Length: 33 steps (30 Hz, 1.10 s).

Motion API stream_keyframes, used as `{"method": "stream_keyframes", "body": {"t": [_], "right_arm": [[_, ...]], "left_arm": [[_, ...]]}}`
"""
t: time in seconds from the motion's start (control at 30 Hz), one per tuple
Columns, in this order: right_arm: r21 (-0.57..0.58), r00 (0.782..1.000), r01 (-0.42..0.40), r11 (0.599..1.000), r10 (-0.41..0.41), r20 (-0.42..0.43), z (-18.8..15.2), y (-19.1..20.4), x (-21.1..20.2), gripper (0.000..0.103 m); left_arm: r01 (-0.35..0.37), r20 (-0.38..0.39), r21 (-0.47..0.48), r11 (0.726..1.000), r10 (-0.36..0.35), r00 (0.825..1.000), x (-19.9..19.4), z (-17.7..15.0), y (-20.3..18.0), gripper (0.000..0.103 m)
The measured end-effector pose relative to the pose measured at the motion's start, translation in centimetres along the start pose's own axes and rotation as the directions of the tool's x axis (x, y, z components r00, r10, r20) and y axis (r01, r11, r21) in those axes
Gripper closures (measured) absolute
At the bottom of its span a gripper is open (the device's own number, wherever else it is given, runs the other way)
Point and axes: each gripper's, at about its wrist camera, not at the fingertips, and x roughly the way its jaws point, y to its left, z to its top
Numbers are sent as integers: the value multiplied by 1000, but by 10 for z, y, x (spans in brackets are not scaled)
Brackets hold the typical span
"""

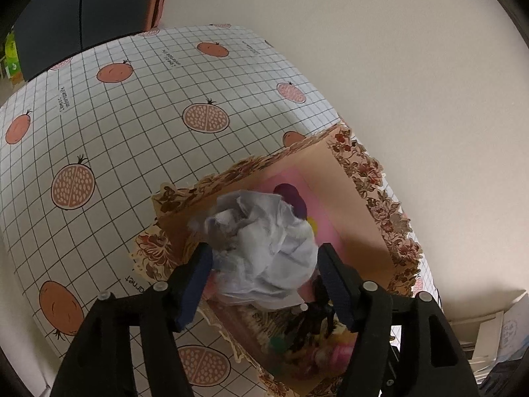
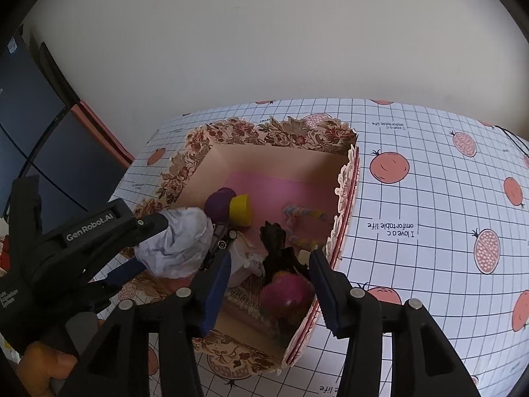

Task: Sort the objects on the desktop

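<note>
Over the box point(image 2: 345, 178), left gripper point(image 1: 263, 258) grips paper wad point(image 1: 264, 241).

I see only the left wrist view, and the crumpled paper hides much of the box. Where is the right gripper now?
Observer: The right gripper hangs open over the near end of the box, holding nothing.
Operator: Is something in the box that I cannot see?
Observer: Yes, a pastel braided rope lies on the pink floor, by the wall at the right of the right wrist view.
</note>
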Motion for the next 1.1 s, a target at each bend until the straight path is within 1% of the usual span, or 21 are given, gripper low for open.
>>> {"method": "stream_keyframes", "body": {"t": [0.13,0.17,0.2,0.23,0.6,0.63,0.7,0.73,0.8,0.93,1.0,1.07,1.1], "right_arm": [[1,1000,2,1000,-2,0,0,0,0,49],[2,1000,2,1000,-2,0,0,0,1,49],[4,1000,2,1000,-2,0,1,0,1,49],[4,1000,2,1000,-2,0,1,0,1,49],[6,1000,1,1000,-1,5,1,-3,-1,49],[8,1000,1,1000,-1,6,2,-3,-1,47],[10,1000,4,1000,-4,11,2,-3,-3,41],[11,1000,8,1000,-9,16,3,-4,-5,39],[17,1000,11,1000,-11,23,3,-6,-9,39],[39,1000,16,999,-17,26,4,-13,-12,36],[49,1000,17,999,-18,24,5,-16,-13,32],[58,1000,19,998,-20,24,5,-19,-15,27],[62,999,21,998,-23,25,6,-20,-15,25]], "left_arm": [[-1,-3,-6,1000,1,1000,1,1,3,35],[-3,-5,-7,1000,3,1000,1,1,3,33],[-6,-5,-8,1000,6,1000,1,1,4,29],[-3,-3,-9,1000,3,1000,0,1,4,28],[-8,27,-9,1000,9,1000,-9,2,3,27],[-8,29,-6,1000,8,1000,-10,2,3,27],[-8,32,1,1000,8,999,-12,2,1,26],[-8,34,3,1000,8,999,-13,2,0,25],[-11,39,9,1000,11,999,-15,1,-2,21],[-19,44,14,1000,18,999,-18,0,-3,21],[-27,44,19,999,26,999,-18,0,-5,17],[-31,45,22,999,30,999,-19,-1,-7,17],[-30,46,24,999,29,999,-20,-1,-8,17]]}}
